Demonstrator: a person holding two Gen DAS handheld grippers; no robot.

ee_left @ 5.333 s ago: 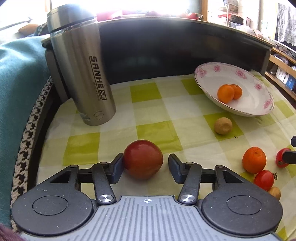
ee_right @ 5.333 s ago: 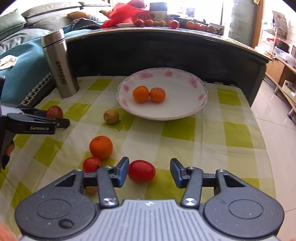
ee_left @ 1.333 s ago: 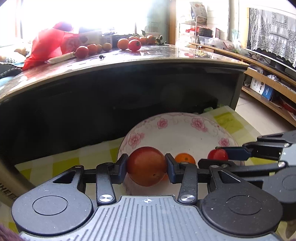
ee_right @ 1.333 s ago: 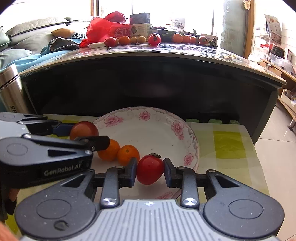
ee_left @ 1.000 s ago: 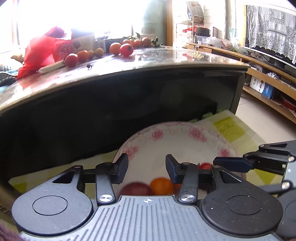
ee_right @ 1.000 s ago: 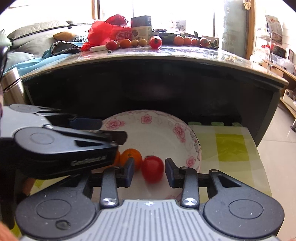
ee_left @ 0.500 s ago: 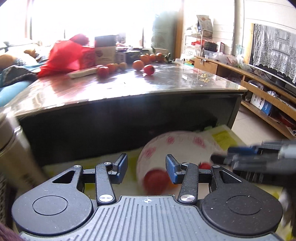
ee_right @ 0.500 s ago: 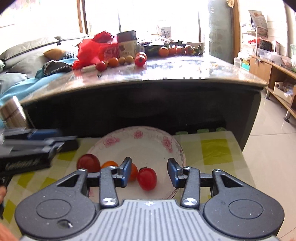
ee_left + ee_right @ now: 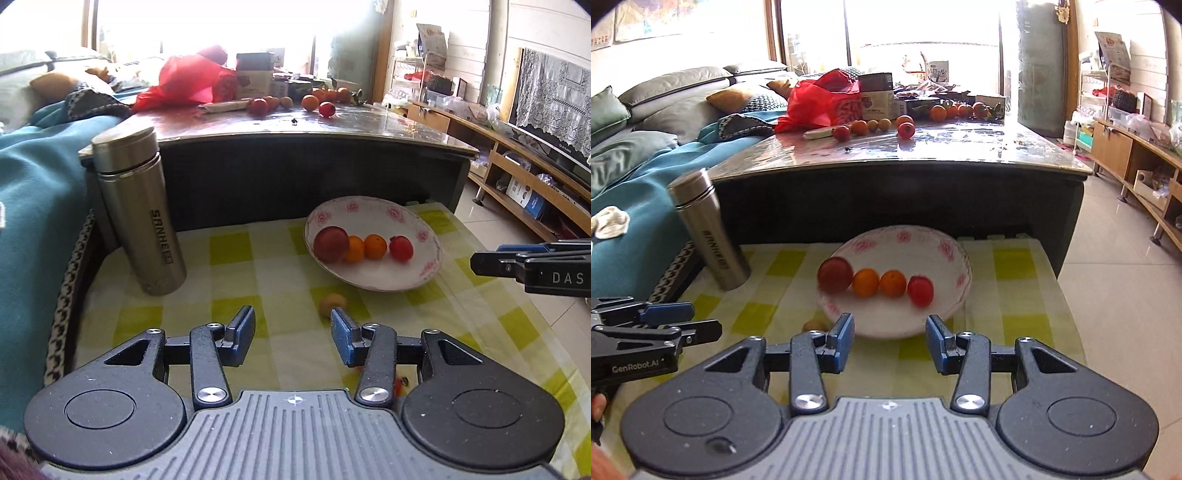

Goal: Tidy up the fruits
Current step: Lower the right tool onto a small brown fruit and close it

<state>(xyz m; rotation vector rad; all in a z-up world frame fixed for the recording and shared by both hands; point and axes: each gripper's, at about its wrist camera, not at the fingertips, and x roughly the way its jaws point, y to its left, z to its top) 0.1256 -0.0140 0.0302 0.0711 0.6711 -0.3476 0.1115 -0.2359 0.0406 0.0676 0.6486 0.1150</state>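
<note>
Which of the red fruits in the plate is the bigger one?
The dark red round fruit at the left end of the row, beside an orange; the small bright red tomato sits at the right end.

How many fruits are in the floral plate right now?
4, in a row across the plate: large red fruit at left, two oranges in the middle, small red tomato at right.

A white plate [image 9: 424,284] with pink flowers sits right of centre. In it lie, in a row, a large red apple [image 9: 331,244], two oranges [image 9: 354,249] touching, and a small tomato [image 9: 400,248]. A brownish kiwi [image 9: 331,303] lies on the cloth just below the plate.
</note>
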